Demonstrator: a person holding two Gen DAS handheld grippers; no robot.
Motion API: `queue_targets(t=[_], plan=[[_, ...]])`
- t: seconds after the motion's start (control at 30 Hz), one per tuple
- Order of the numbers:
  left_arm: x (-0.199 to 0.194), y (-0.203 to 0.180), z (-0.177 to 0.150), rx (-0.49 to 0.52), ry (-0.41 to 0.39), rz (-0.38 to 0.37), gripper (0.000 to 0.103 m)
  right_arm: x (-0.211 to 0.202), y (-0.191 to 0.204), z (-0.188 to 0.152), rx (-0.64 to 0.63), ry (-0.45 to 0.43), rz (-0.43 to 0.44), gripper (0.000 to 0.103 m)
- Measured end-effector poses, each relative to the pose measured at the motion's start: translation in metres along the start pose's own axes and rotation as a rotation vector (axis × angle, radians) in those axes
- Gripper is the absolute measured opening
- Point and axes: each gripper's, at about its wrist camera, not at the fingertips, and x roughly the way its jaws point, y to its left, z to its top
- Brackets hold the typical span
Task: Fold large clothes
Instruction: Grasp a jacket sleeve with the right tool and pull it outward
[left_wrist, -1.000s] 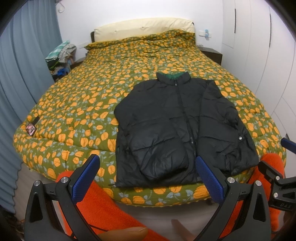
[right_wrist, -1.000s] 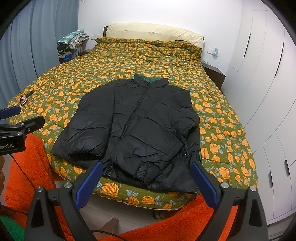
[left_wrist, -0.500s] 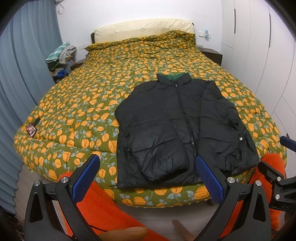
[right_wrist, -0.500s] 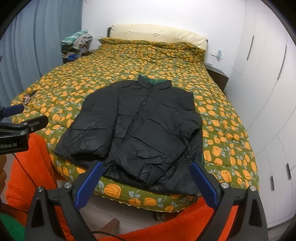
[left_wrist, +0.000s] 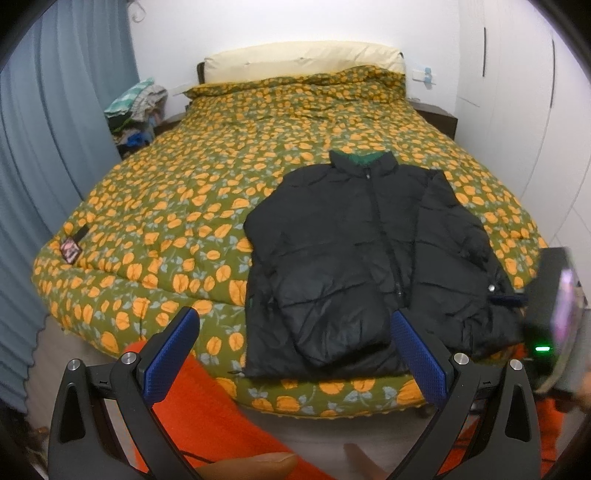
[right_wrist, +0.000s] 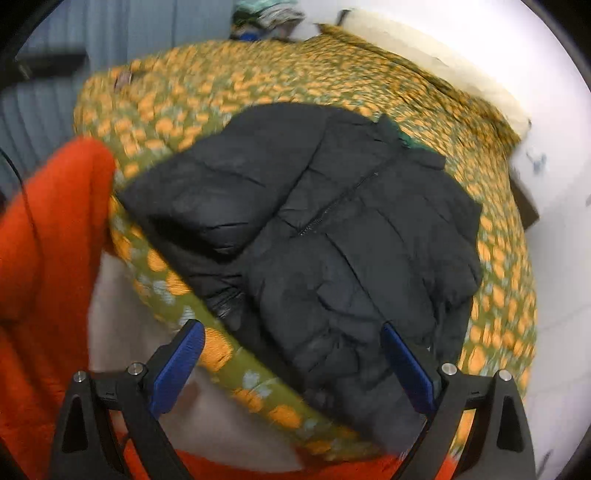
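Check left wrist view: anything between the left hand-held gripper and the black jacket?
Nothing solid. In the left wrist view, only open air and the quilt's front edge separate the open left hand-held gripper from the black jacket's hem.

Jacket (left_wrist: 343, 258) – quilted, faintly glossy, duvet (left_wrist: 207, 192) – matt cloth

I log 1 green quilt (left_wrist: 192, 192) with orange leaf print; 1 cream pillow (left_wrist: 295, 62) at the far end; blue-grey curtains (left_wrist: 44, 147) left; 1 clothes pile (left_wrist: 136, 107) far left; white wardrobe doors (left_wrist: 517, 92) right.
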Motion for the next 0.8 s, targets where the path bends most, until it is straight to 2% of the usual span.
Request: queue_targets(t=[0.13,0.2,0.27,0.33,0.37,0.4,0.47,0.63,0.7,0.8], plan=[[0.002,0.004,-0.001,-0.01,0.005,-0.017,0.103,0.048,0.0,0.006,-0.009,0.012,0.002,0.097],[0.002,0.006,-0.002,-0.006,-0.001,-0.023,0.103,0.07,-0.004,0.005,0.016,0.021,-0.037,0.096],[0.003,0.007,-0.002,-0.004,-0.004,-0.027,0.103,0.085,-0.011,0.002,0.058,0.034,-0.036,0.079],[0.005,0.009,-0.002,-0.01,-0.004,-0.044,0.103,0.08,-0.021,0.002,0.117,0.012,0.01,0.041],[0.006,0.009,-0.002,-0.014,-0.005,-0.052,0.103,0.069,-0.029,0.002,0.159,-0.019,0.037,0.029],[0.008,0.01,-0.001,-0.017,-0.009,-0.059,0.103,0.054,-0.038,0.002,0.192,-0.055,0.025,0.017],[0.011,0.01,0.001,-0.028,-0.018,-0.065,0.103,0.023,-0.056,0.002,0.249,-0.129,-0.004,0.016],[0.021,0.006,0.009,-0.023,-0.001,-0.09,0.103,-0.078,-0.152,-0.021,0.48,-0.317,-0.14,0.015],[0.021,0.003,0.012,-0.012,-0.017,-0.08,0.103,-0.107,-0.192,-0.035,0.549,-0.354,-0.212,0.015],[0.021,0.001,0.015,-0.008,-0.027,-0.078,0.103,-0.134,-0.247,-0.067,0.615,-0.347,-0.365,0.015]])
